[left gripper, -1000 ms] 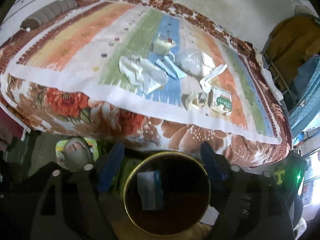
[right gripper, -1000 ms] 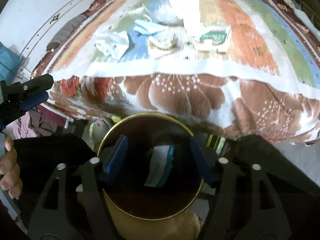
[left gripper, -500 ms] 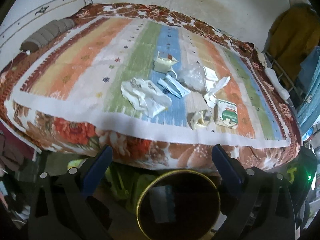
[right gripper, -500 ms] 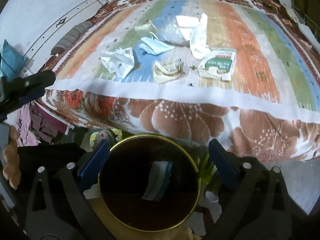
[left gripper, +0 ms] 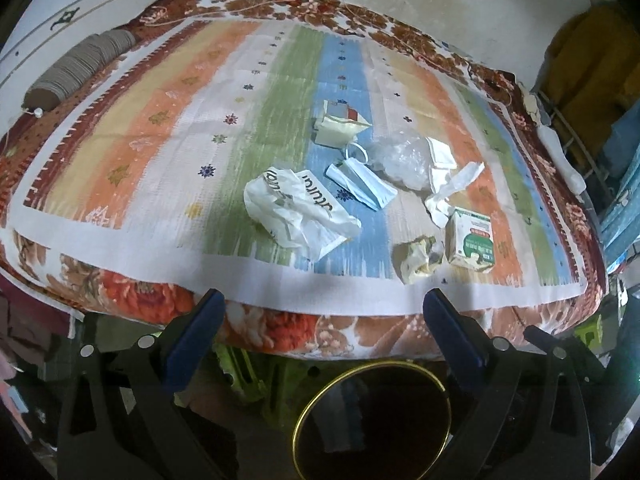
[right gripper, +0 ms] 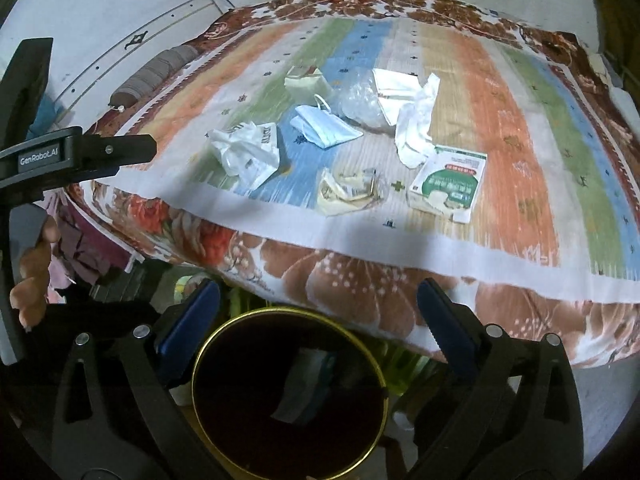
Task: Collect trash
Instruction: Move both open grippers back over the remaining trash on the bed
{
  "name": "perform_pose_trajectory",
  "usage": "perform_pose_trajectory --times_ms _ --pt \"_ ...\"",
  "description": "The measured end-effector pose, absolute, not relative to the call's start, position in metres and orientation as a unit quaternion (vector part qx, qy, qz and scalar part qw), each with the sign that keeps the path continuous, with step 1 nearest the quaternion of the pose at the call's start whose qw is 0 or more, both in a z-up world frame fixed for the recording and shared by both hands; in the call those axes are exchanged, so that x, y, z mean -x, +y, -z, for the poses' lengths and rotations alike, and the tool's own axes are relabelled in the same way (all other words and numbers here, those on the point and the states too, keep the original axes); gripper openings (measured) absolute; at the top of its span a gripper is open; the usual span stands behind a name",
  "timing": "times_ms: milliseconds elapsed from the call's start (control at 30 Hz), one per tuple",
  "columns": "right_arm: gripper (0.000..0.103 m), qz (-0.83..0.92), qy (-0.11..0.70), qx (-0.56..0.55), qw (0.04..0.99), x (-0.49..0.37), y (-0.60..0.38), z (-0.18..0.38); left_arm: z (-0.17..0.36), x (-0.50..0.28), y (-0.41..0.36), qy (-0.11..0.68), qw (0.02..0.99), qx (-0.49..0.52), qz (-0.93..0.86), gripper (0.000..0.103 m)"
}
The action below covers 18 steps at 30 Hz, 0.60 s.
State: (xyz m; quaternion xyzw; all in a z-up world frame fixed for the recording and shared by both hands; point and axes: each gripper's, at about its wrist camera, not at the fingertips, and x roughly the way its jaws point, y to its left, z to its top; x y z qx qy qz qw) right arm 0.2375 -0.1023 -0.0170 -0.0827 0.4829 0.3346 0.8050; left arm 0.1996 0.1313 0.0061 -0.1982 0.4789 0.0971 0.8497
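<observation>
Trash lies on a striped bed cover [left gripper: 160, 152]: a white plastic bag [left gripper: 296, 208], a blue face mask [left gripper: 360, 184], clear plastic [left gripper: 400, 156], white paper [left gripper: 448, 188], a crumpled wrapper [left gripper: 416, 258], a green-and-white carton [left gripper: 472, 244] and a cream carton [left gripper: 338, 124]. A gold-rimmed dark bin [left gripper: 372, 420] stands below the bed edge, with a white-and-teal item [right gripper: 304, 384] inside. My left gripper [left gripper: 324, 312] and right gripper [right gripper: 316, 300] are both open and empty, above the bin. The carton [right gripper: 448, 184] and mask [right gripper: 324, 128] also show in the right wrist view.
A grey rolled bolster [left gripper: 76, 68] lies at the bed's far left by a white wall. Clothes and blue cloth [left gripper: 616, 176] hang at the right. A hand [right gripper: 34, 276] holds the left gripper's frame [right gripper: 72, 156] in the right wrist view. Dark clutter sits under the bed.
Both grippers' jaws spread wider and drew up and back from the bin, so the bed top fills more of each view. The item stays in the bin.
</observation>
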Motion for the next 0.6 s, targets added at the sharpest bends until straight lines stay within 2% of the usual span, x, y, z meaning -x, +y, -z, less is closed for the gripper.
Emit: perform_pose_trajectory --times_ms 600 --pt "0.094 -0.324 0.507 0.086 0.794 -0.292 -0.069 0.031 0.029 -0.248 0.182 0.492 0.821 0.269 -0.106 0.091"
